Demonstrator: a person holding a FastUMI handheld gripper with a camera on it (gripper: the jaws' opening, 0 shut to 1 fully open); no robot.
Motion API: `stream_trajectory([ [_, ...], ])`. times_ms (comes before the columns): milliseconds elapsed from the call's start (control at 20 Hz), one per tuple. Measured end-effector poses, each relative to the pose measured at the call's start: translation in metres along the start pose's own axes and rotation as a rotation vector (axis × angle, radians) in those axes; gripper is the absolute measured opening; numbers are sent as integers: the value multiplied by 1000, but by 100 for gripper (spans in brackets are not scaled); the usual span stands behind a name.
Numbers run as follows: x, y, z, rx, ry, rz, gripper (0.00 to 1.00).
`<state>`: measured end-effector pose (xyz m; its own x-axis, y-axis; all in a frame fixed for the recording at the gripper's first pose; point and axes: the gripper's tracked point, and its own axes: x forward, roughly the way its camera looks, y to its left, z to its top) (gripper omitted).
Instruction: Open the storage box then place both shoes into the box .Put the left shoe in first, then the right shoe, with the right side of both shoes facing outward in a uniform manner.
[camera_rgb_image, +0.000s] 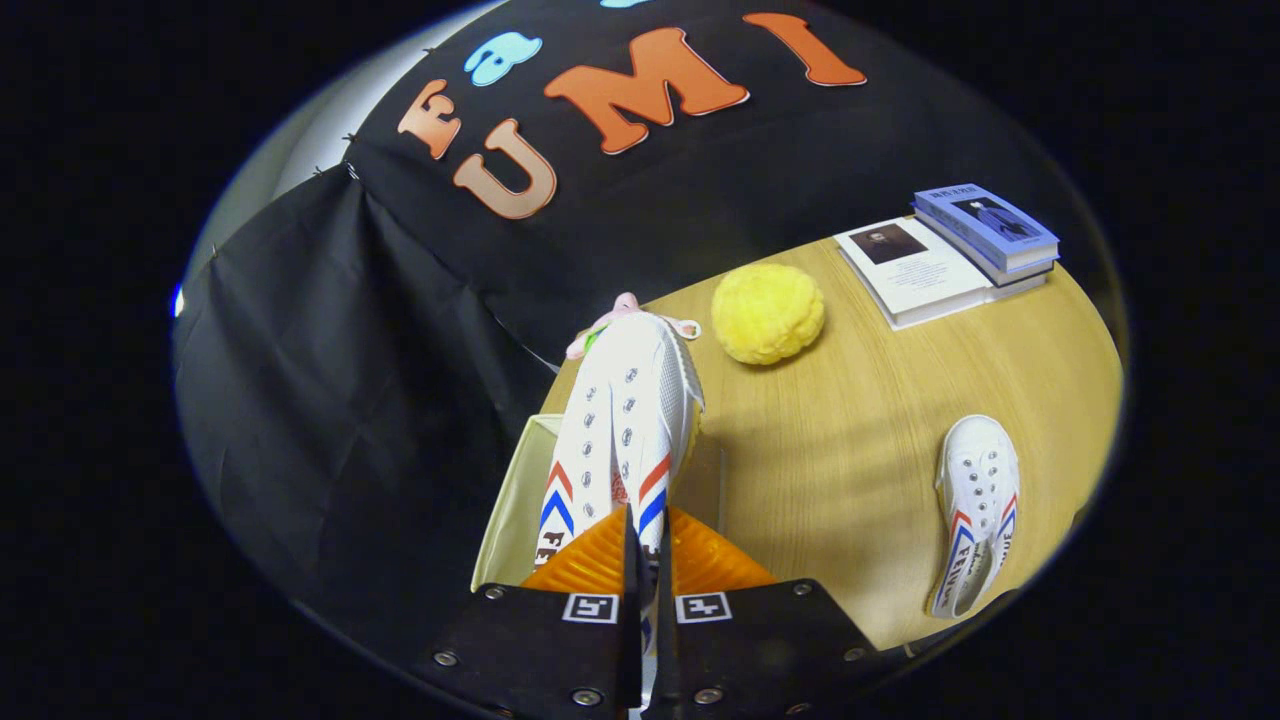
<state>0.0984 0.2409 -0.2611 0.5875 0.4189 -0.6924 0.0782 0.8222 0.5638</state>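
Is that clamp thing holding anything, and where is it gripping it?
Yes: the gripper pinches a white shoe at its heel end, over the open box.

A: Any text readable?
B: Shoe lying on counter (975, 515) has dark lettering along its side by the red/blue stripes, approx "FEIYUE" but too warped to be sure. Held shoe (625, 420) shows "FE" near the tool (646, 545).
A: Books?
B: Book stack (985, 230) cover print too small.

We see one shoe (625, 420) in our tongs (648, 560) over the storage box (510, 510); the other shoe (975, 510) lies right on the desk (850, 440), ball (767, 312) and books (950, 255) beyond.
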Motion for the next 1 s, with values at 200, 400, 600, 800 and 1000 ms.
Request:
stream_trajectory([
  [200, 26, 23, -11, -38, 41, 38, 7],
  [400, 47, 38, -11, -137, 30, 34, 7],
  [600, 61, 46, -18, -222, 23, 51, 7],
  [800, 68, 46, -32, -330, 41, 44, 7],
  [1000, 70, 50, -42, -320, 82, 63, 8],
])
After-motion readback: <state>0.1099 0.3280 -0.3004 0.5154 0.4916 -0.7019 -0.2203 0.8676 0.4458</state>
